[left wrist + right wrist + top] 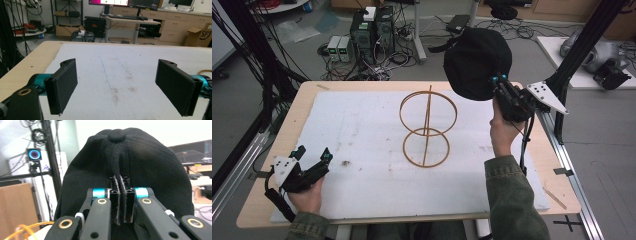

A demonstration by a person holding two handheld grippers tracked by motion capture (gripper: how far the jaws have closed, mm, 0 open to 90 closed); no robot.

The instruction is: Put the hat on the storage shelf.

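White-padded bench (362, 130), one upright wire hat stand (427, 127) mid-mat: right tongs (501, 86) pinching a black cap (477, 62) aloft, just right of and above the stand's top ring; left tongs (312, 156) spread, empty, resting well apart at the near-left corner.

dim, even overhead light; soft shadows, slight blur, perhaps backlit behind the cap (125, 170)
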